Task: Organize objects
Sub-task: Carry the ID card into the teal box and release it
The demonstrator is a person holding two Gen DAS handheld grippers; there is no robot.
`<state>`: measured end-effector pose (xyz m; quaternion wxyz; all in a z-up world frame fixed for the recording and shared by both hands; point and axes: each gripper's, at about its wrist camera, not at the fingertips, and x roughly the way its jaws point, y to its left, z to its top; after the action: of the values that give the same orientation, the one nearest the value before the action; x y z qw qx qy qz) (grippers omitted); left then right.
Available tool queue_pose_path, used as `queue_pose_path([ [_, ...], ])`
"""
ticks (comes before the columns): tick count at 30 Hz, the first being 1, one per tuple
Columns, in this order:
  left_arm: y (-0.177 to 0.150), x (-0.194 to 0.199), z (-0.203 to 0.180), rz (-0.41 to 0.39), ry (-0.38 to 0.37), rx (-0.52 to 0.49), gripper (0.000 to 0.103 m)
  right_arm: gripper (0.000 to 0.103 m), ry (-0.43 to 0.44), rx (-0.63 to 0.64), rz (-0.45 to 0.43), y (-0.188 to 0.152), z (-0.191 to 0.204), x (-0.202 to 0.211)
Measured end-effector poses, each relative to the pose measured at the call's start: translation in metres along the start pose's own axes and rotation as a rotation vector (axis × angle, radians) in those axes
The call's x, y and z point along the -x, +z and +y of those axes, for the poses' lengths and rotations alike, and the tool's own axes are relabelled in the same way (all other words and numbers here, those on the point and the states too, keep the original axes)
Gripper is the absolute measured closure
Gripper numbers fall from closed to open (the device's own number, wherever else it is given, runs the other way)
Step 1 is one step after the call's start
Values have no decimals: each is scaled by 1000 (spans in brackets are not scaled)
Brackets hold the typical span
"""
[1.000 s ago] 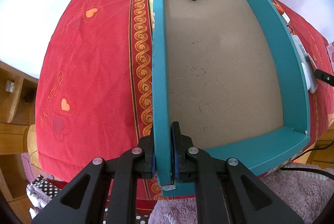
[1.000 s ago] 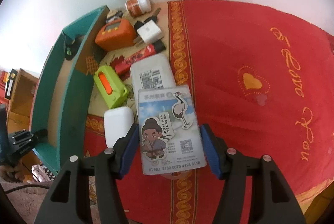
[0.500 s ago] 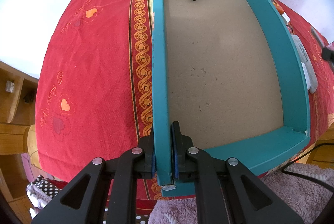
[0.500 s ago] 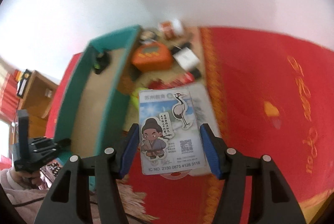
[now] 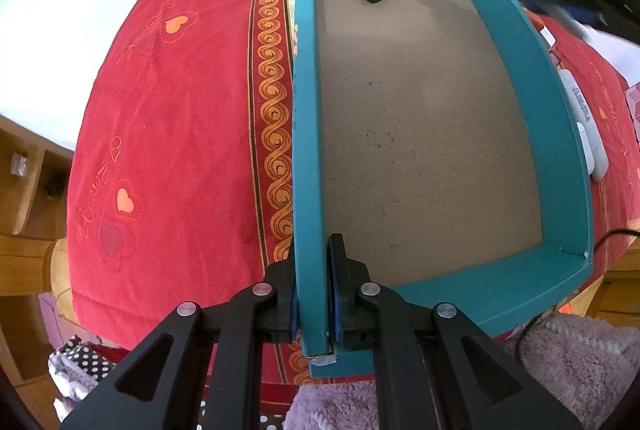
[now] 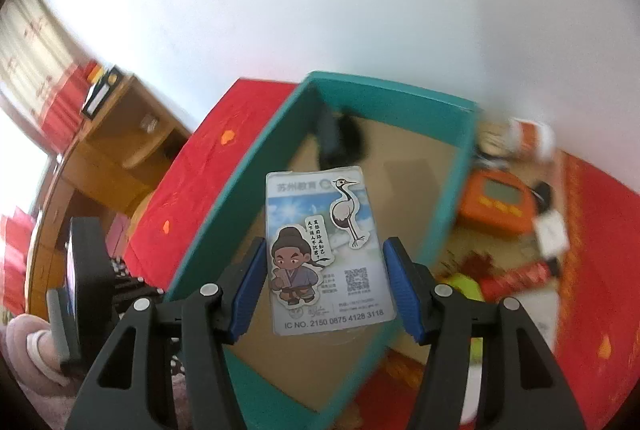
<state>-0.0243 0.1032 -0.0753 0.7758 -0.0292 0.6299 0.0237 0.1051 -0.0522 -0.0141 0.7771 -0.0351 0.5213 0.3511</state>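
The card [image 6: 329,250] bore the only clearly readable print: "IC NO. 2150 0875 4128 3118" ran along its bottom edge, and four Chinese characters, 苏州教育, stood in its top band. Right of the cartoon figure on the card, a speech bubble held small Chinese characters too fine to read; a QR code sat lower right. Well left of the card, on the red cloth [image 5: 180,133], embroidered script beside the hearts appeared to read "Love You". A barcode label on a white device [image 5: 578,101] was illegible.

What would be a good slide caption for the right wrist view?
Right gripper carries a cartoon-printed IC card above the teal box, which already holds one black item.
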Motion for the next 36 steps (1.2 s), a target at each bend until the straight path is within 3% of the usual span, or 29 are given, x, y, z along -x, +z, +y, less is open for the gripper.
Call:
queue_pose_path([
  [10, -3, 2, 3, -9, -9, 2, 92, 44, -1, 43, 126, 23, 23, -76],
  [15, -4, 3, 4, -11, -11, 1, 92, 44, -54, 56, 156, 26, 24, -98],
  [36, -3, 4, 4, -11, -10, 2, 92, 44, -162, 91, 165, 22, 36, -117],
])
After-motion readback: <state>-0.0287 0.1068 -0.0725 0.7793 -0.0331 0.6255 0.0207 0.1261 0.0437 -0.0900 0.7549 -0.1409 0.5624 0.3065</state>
